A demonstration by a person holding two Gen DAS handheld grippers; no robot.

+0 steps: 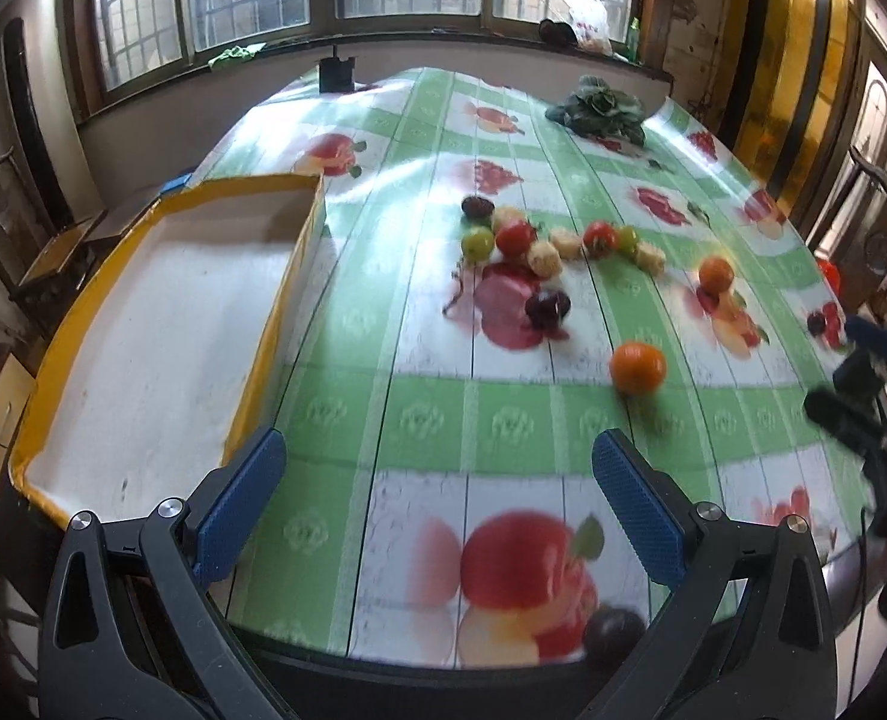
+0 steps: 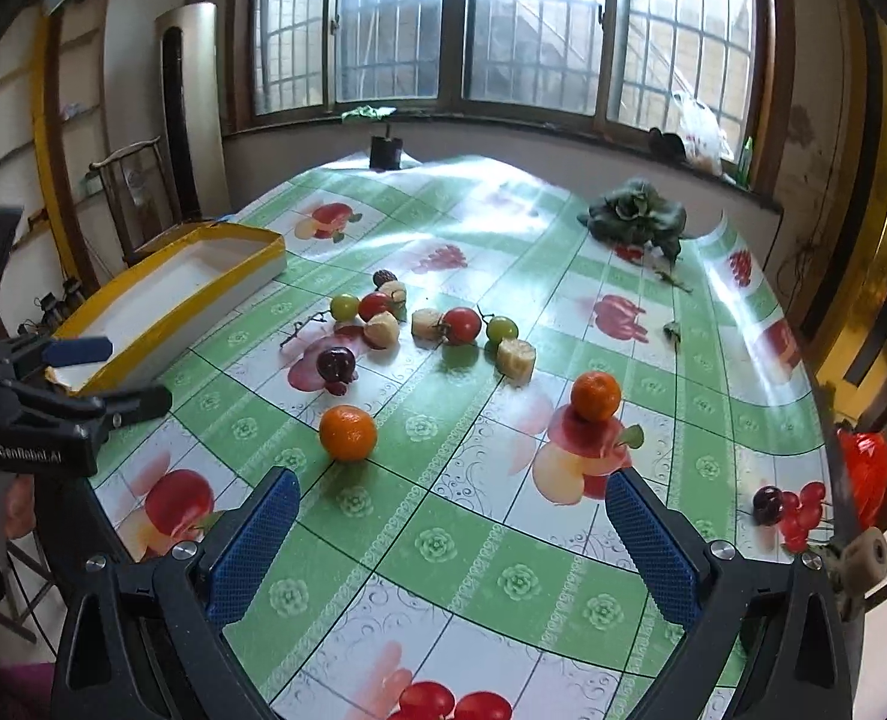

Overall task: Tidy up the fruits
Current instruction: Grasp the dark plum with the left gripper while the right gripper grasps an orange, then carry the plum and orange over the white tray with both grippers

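Loose fruits lie on the fruit-print tablecloth: an orange [image 1: 637, 366] [image 2: 348, 433], a second orange [image 1: 715, 273] [image 2: 595, 396], a dark plum [image 1: 547, 308] [image 2: 335, 363], red tomatoes [image 2: 461, 324], green grapes [image 2: 502, 329] and pale chunks [image 2: 516, 356]. A yellow-rimmed white tray [image 1: 251, 372] [image 2: 245, 276] stands empty at the left. My left gripper [image 1: 437, 504] is open over the table's near edge beside the tray. My right gripper [image 2: 452, 534] is open, just short of the near orange.
A leafy green vegetable [image 2: 635, 216] lies at the far right of the table. A black pot [image 2: 386, 151] stands at the far edge. A dark cherry [image 2: 767, 504] sits near the right edge. Chairs stand at the left.
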